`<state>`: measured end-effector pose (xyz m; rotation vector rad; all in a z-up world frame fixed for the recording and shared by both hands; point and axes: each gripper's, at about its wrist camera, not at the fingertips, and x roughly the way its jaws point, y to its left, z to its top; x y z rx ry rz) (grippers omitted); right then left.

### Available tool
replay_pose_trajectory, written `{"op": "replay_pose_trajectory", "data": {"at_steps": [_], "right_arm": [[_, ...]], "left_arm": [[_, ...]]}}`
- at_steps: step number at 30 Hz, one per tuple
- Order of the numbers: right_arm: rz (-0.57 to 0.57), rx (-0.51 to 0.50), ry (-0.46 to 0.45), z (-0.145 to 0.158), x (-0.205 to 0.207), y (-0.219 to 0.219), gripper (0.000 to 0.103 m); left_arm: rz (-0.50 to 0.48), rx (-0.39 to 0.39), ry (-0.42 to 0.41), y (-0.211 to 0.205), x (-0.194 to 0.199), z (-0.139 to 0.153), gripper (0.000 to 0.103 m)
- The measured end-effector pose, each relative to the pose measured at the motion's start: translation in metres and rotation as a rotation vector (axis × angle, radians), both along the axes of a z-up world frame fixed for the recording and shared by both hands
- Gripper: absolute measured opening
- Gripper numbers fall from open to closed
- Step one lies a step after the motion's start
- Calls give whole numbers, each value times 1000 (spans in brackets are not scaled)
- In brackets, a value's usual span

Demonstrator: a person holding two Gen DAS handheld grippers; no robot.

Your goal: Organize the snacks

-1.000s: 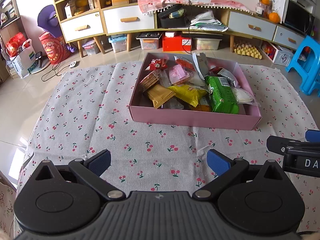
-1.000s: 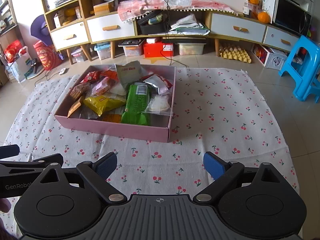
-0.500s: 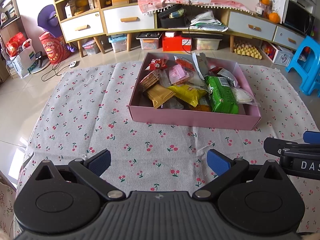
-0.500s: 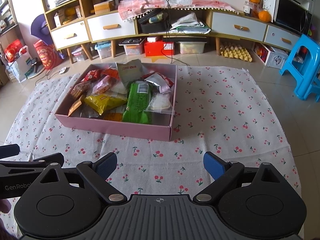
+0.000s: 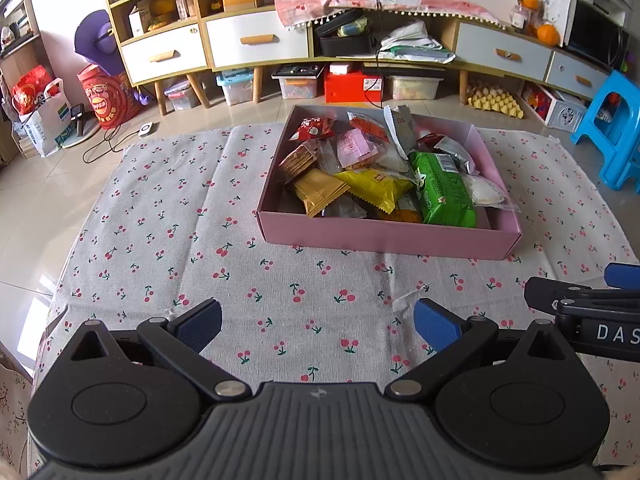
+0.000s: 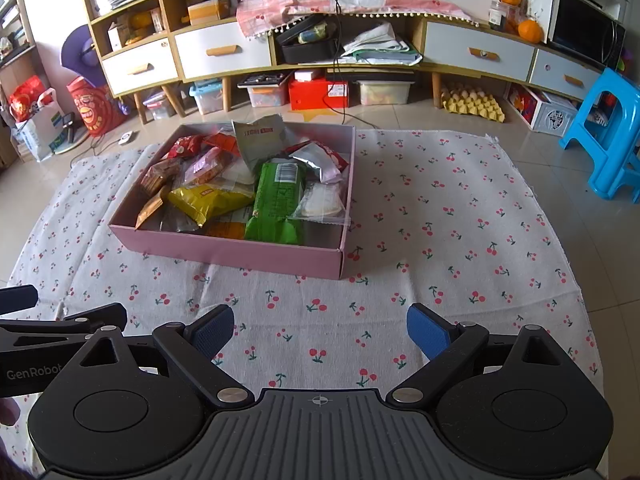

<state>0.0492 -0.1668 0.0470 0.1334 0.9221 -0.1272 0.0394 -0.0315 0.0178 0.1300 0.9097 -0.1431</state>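
A pink shallow box [image 5: 384,240] sits on a cherry-print cloth [image 5: 160,216] and holds several snack packets, among them a green pack [image 5: 442,188], a yellow pack [image 5: 376,188] and an orange-brown pack [image 5: 318,190]. The box also shows in the right wrist view [image 6: 240,254], with the green pack [image 6: 278,200] near its right wall. My left gripper [image 5: 318,326] is open and empty, low over the cloth in front of the box. My right gripper [image 6: 320,330] is open and empty, to the right of the left one.
A low cabinet with drawers [image 5: 256,40] and storage bins [image 5: 352,84] runs along the back wall. A blue plastic stool [image 6: 612,136] stands at the right, a red bucket [image 5: 106,94] and bags at the left. The cloth lies on tiled floor [image 5: 48,184].
Both grippers have shifted very slightly; the box looks a little farther in the right wrist view. Nothing was picked up or released.
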Motion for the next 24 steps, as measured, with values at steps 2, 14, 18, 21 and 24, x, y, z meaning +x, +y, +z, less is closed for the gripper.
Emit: {"op": "replay_pose_trajectory", "data": {"at_steps": [2,14,18,21,24], "right_arm": [[0,0,0,0,0,0,95],[0,-1,1,0,0,0,95],[0,-1,3,-1,1,0,95],[1,-1,2,-1,0,0,95],[-1,0,2,-1,0,0,95]], "left_arm": [[0,0,0,0,0,0,102],[0,0,-4,-1,0,2,102],[3,-1,-5,-1,0,2,102],[2,-1,-6,-1,0,2,102],[3,2,-7,-1,0,3,102]]}}
